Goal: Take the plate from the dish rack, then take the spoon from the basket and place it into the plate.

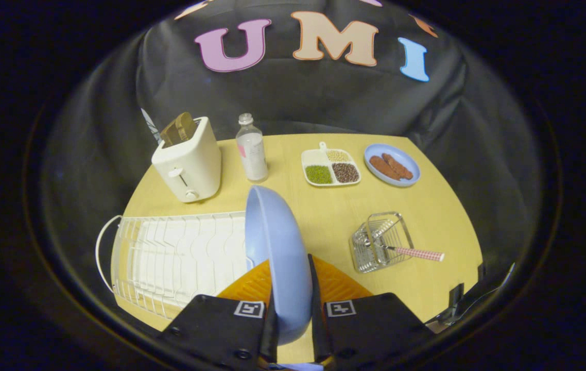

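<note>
Gripped on edge between the 2 fingers of the gripper (293, 309) is the blue plate (277, 257); the fingers are closed onto it from left and right, and the plate is held upright, its upper rim reaching out ahead of the fingertips. It is carried above the right end of the white dish rack (179, 257), whose wires lie just left of it; whether the rim is fully clear of the rack cannot quite be told, as the plate hides that part.

A slip is judged the main risk: the hold is taken low on a smooth, curved rim, so a tilt or a quick swing could let the plate pivot or drop between the pads. If it is swung left, the rack wires could be caught.

To the right, near, the wire basket (378, 242) stands on the yellow table (442, 216), with the spoon (416, 253) lying in it and its patterned handle poking out over the right side. The bare table between plate and basket is judged the likely place for setting down; if the plate is put too close, the basket could be knocked and the spoon shifted.

Further off, a 4-part tray of grains (330, 167) and a small blue dish (392, 165) holding 2 brown pieces stand at the right; a clear bottle (252, 149) stands centre, and a toaster (187, 159) at the far left. These lie well apart from the likely path.
</note>
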A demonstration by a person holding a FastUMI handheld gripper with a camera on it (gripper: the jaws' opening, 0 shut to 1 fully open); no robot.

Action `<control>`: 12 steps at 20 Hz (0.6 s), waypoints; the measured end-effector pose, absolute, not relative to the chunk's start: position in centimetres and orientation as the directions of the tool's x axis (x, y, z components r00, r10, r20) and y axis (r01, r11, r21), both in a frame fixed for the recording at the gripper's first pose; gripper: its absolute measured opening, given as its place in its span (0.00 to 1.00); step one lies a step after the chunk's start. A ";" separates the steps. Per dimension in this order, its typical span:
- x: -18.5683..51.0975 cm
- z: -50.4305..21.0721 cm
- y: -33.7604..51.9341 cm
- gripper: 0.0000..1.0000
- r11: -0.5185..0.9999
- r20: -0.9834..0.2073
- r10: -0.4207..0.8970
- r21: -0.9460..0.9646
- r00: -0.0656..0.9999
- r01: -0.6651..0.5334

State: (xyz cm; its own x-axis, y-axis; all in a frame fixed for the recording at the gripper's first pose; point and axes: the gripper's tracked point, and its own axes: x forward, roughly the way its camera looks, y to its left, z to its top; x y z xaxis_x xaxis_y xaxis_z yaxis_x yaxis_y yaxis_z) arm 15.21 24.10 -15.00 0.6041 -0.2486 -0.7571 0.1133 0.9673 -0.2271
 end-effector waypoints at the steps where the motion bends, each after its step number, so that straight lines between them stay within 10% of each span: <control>1: 15.4 -14.7 24.1 0.30 0.960 -0.750 -0.269 -0.259 0.604 0.106; 12: 17.1 -9.0 24.7 0.25 0.961 -0.712 -0.269 -0.242 0.648 0.132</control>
State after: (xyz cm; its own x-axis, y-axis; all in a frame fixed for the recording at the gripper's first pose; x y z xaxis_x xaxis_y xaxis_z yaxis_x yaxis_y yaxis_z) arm 17.13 24.68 -8.98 0.6484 -0.2686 -0.7124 0.1322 0.9612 -0.2420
